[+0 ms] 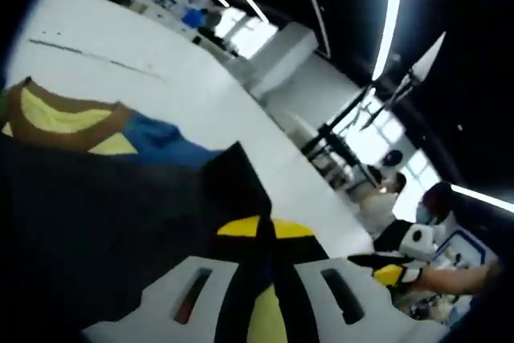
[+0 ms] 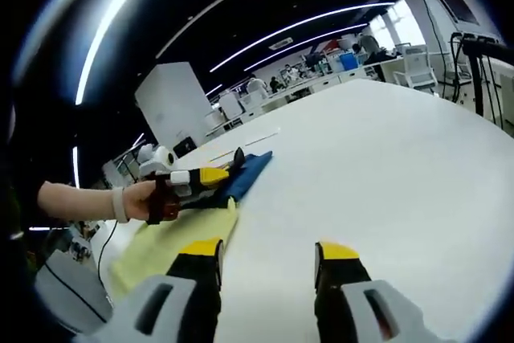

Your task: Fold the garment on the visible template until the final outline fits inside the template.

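The garment [image 1: 96,198] lies on the white table [image 1: 161,86], showing a dark panel, a yellow and brown part [image 1: 56,114] and a blue part [image 1: 165,138]. My left gripper [image 1: 267,229] is shut on a raised fold of the dark fabric. In the right gripper view the garment [image 2: 173,242] shows yellow with a blue end [image 2: 250,168], and a hand holds the left gripper [image 2: 229,168] on it. My right gripper [image 2: 269,251] stands open above bare table, just right of the yellow cloth. It also shows in the left gripper view as the right gripper [image 1: 392,272], held by a hand.
A thin line [image 1: 88,54] runs across the table beyond the garment. Wide bare tabletop [image 2: 385,158] spreads to the right. Desks, shelves and seated people [image 1: 381,194] fill the room behind. A cable [image 2: 100,259] hangs by the table's near-left edge.
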Available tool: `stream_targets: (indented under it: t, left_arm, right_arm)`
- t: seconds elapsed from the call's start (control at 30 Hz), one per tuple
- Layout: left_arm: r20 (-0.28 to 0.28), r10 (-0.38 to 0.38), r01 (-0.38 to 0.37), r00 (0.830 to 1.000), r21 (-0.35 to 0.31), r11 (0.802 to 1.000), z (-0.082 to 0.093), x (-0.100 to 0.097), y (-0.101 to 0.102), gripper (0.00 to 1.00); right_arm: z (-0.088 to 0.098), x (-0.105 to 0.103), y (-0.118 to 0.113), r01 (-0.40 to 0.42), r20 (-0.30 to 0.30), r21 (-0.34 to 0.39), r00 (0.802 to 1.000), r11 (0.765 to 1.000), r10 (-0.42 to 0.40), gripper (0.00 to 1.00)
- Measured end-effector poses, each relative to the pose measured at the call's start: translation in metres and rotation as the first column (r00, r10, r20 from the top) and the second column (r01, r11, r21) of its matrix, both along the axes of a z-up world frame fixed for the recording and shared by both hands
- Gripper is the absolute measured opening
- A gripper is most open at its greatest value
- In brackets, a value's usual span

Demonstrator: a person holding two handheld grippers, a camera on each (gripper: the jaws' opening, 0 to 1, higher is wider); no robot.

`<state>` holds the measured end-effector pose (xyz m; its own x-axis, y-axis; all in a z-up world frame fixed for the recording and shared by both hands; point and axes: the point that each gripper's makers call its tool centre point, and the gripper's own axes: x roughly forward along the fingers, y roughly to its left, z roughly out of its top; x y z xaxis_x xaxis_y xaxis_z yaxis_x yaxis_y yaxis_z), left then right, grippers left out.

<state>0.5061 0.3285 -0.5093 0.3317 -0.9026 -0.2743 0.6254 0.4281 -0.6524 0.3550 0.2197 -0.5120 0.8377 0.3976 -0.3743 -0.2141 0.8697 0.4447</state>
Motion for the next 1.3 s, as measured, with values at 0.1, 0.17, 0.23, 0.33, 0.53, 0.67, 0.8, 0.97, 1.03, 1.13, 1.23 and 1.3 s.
stream_targets:
  t: [0.1, 0.17, 0.23, 0.33, 0.53, 0.67, 0.8, 0.97, 1.03, 1.13, 1.23, 1.3]
  left_arm:
    - [0.029, -0.030, 0.030, 0.999, 0.004, 1.000, 0.001, -0.006, 0.000, 0.12]
    - [0.064, -0.037, 0.036, 0.997, 0.019, 0.999, 0.001, -0.007, 0.001, 0.22]
    - [0.068, -0.049, 0.048, 0.996, 0.008, 0.999, 0.005, -0.010, 0.002, 0.27]
    - [0.088, -0.067, 0.066, 0.994, 0.007, 0.998, 0.012, -0.012, 0.005, 0.30]
    - [0.182, -0.106, 0.102, 0.978, 0.030, 0.994, 0.030, -0.013, 0.018, 0.42]
    - [0.255, -0.157, 0.140, 0.954, 0.084, 0.987, 0.040, -0.013, 0.036, 0.41]
    - [0.292, -0.155, 0.128, 0.944, 0.112, 0.985, 0.054, -0.005, 0.068, 0.39]
    - [0.327, -0.127, 0.079, 0.937, 0.156, 0.985, 0.064, 0.009, 0.113, 0.40]
    - [0.338, -0.099, 0.037, 0.936, 0.186, 0.982, 0.066, 0.018, 0.138, 0.41]
    - [0.343, -0.070, 0.003, 0.937, 0.193, 0.981, 0.071, 0.025, 0.161, 0.41]
    - [0.362, -0.049, -0.031, 0.931, 0.212, 0.977, 0.076, 0.033, 0.183, 0.40]
    - [0.365, -0.034, -0.047, 0.930, 0.212, 0.976, 0.079, 0.039, 0.194, 0.41]
  right_arm:
    - [0.000, 0.000, 0.001, -0.001, -0.002, 0.001, 1.000, 1.000, 0.001, 0.44]
    - [0.000, 0.001, 0.002, -0.006, -0.002, -0.004, 1.000, 1.000, 0.006, 0.44]
    - [0.002, 0.003, 0.002, -0.008, 0.002, -0.004, 1.000, 1.000, 0.008, 0.44]
    - [0.005, 0.009, 0.005, -0.013, 0.008, -0.003, 1.000, 1.000, 0.013, 0.44]
    - [0.015, 0.027, 0.021, -0.061, 0.031, -0.011, 0.998, 0.998, 0.062, 0.44]
    - [0.018, 0.036, 0.027, -0.092, 0.037, -0.027, 0.995, 0.995, 0.093, 0.43]
    - [0.023, 0.042, 0.031, -0.099, 0.039, 0.001, 0.994, 0.995, 0.099, 0.37]
    - [0.027, 0.061, 0.042, -0.127, 0.040, -0.022, 0.991, 0.992, 0.128, 0.37]
    - [0.031, 0.072, 0.049, -0.140, 0.050, -0.026, 0.989, 0.990, 0.142, 0.36]
    - [0.035, 0.085, 0.059, -0.161, 0.057, -0.029, 0.985, 0.987, 0.162, 0.35]
    - [0.035, 0.095, 0.069, -0.184, 0.051, -0.049, 0.981, 0.982, 0.187, 0.35]
    - [0.037, 0.100, 0.077, -0.201, 0.050, -0.060, 0.978, 0.978, 0.204, 0.34]
